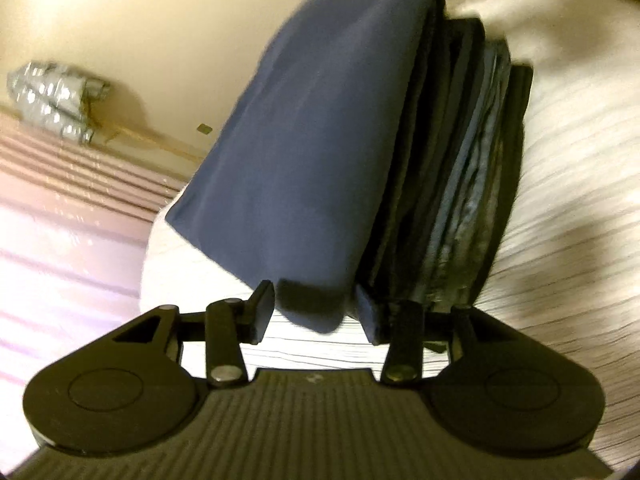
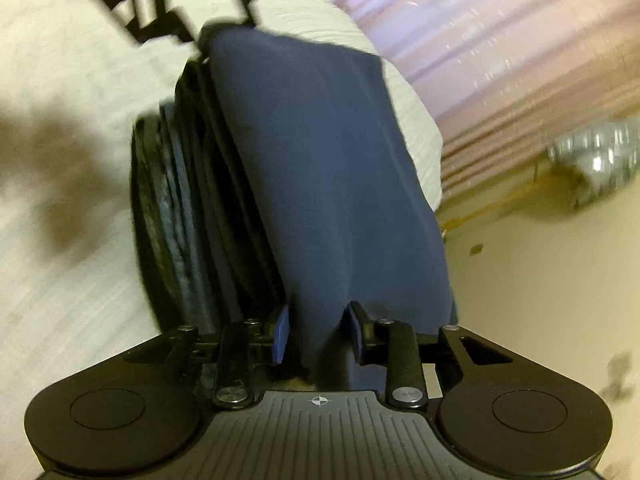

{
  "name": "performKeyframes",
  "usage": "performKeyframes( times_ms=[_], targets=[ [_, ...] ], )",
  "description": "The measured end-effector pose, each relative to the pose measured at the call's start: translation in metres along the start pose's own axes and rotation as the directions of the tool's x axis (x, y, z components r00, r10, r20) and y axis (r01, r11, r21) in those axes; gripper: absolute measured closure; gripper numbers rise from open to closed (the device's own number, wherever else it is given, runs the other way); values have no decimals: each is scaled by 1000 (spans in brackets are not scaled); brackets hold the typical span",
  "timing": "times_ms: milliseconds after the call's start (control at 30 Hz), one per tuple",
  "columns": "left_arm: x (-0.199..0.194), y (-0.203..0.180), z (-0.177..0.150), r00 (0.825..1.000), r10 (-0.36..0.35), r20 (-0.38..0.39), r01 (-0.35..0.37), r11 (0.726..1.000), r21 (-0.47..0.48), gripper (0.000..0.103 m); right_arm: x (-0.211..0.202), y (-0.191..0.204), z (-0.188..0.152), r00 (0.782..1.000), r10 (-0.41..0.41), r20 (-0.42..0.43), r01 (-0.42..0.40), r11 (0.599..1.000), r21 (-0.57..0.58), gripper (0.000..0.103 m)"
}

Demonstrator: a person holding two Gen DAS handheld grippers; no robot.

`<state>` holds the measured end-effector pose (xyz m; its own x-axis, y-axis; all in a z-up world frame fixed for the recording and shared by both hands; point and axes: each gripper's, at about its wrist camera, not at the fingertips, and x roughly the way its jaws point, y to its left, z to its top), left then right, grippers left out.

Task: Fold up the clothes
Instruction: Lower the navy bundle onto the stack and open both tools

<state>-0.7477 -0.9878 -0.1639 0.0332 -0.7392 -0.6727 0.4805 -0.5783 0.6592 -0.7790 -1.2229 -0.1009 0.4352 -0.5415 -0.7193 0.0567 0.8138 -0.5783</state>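
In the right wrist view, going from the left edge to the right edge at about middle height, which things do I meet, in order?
White bed cover → stack of dark folded clothes → navy garment on top of it → pink striped sheet → shiny silver bundle on the beige floor.

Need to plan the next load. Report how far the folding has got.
Done: a stack of folded dark clothes sits on the white surface. In hand: a folded navy garment lies on top, one end between the open jaws of the left tool, the other inside the right tool, grip unclear. Left: release and pull both tools clear.
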Motion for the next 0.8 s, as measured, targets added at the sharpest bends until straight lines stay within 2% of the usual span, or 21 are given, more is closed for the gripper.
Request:
performKeyframes(
  times_ms=[67,167,233,333,400,467,500,533,633,800],
  targets=[
    [-16,15,-3,999,-24,27,26,995,-96,63,-19,-15,5,996,77,46,-82,989,126,73],
    [-31,44,-2,997,-32,74,48,974,-221,63,-37,-41,16,985,101,136,-132,963,236,73],
    [-29,65,3,996,-32,79,54,954,-295,63,-36,-63,23,977,109,181,-164,931,326,73],
    [-7,89,16,995,-61,80,87,917,-389,63,-11,-91,29,967,147,210,-232,849,475,73],
    [15,93,23,993,-98,64,116,897,-426,64,14,-102,26,957,194,218,-286,767,574,73],
    [35,87,24,988,-155,24,151,898,-414,68,39,-104,20,941,271,201,-335,682,650,73],
    [39,84,23,986,-169,11,159,901,-404,68,48,-100,15,934,309,180,-346,655,672,73],
    [40,84,23,984,-176,6,164,901,-401,67,51,-96,11,930,326,168,-349,643,681,74],
    [32,93,26,984,-177,11,166,896,-412,65,40,-93,4,929,327,173,-353,644,678,73],
    [45,131,45,991,-125,46,133,884,-447,65,32,-110,-4,946,248,208,-320,629,708,73]
  ],
)
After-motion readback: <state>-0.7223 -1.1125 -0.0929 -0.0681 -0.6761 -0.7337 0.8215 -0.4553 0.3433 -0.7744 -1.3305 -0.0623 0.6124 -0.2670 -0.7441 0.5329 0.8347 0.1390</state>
